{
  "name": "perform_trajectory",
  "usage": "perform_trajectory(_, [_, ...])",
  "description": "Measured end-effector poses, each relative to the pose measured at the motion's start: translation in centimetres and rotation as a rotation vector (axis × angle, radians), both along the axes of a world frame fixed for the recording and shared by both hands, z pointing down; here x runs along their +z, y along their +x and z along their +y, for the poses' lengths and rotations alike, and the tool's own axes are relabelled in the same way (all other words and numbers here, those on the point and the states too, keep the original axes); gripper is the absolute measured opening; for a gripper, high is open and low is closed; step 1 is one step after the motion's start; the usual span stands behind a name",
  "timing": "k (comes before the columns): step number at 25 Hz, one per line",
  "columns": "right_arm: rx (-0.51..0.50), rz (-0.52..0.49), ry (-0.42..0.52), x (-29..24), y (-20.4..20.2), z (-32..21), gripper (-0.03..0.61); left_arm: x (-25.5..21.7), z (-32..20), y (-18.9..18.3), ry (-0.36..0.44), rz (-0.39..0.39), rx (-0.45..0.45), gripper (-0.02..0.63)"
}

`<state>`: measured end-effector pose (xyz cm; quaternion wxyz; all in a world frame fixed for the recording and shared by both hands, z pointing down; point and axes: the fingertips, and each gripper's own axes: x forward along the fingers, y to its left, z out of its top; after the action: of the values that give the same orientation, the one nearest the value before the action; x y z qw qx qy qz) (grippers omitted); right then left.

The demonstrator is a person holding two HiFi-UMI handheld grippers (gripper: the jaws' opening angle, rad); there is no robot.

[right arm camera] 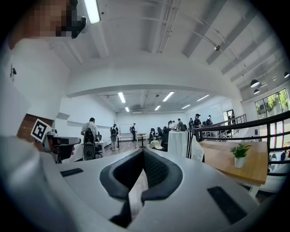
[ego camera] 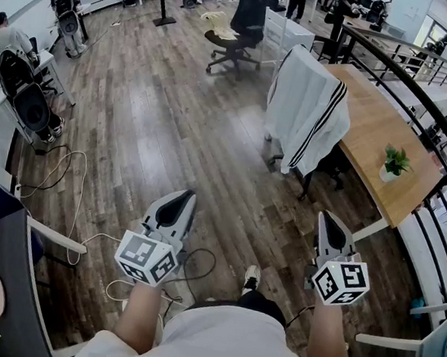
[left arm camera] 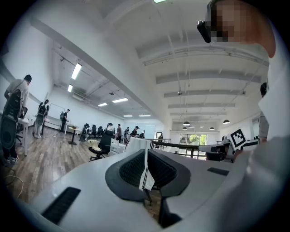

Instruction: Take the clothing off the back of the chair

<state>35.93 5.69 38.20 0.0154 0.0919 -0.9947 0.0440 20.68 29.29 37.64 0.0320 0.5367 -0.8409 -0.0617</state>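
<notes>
Two items: left gripper and right gripper, both level, jaws together, empty. White striped clothing drapes what seems a chair, beside wooden table.

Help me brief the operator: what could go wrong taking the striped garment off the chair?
Floor cables lie by the feet: a trip hazard walking over. The striped garment hangs beside the table with a potted plant; a wide pull may knock it. Left gripper and right gripper are both shut, so they must open first.
</notes>
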Motion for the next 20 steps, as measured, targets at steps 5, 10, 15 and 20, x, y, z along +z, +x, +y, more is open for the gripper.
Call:
perform_trajectory(5, [-0.001,0.01,-0.002,0.5,0.1,-0.1,0.021,0.3,-0.4,0.1,0.011,0.025,0.011,0.049])
perform_trajectory(10, [0.003,0.02,-0.002,0.5,-0.1,0.2,0.023,0.2,-0.1,-0.3,0.013,0.034,0.015,0.049])
perform_trajectory(15, [-0.011,0.017,-0.014,1.0,-0.4,0.5,0.021,0.9,0.0,-0.4,0.01,0.042,0.011,0.049])
perform_trajectory(20, [-0.054,-0.017,-0.041,0.7,-1.4,1.5,0.023,0.7,1.0,-1.0,0.008,0.045,-0.004,0.049])
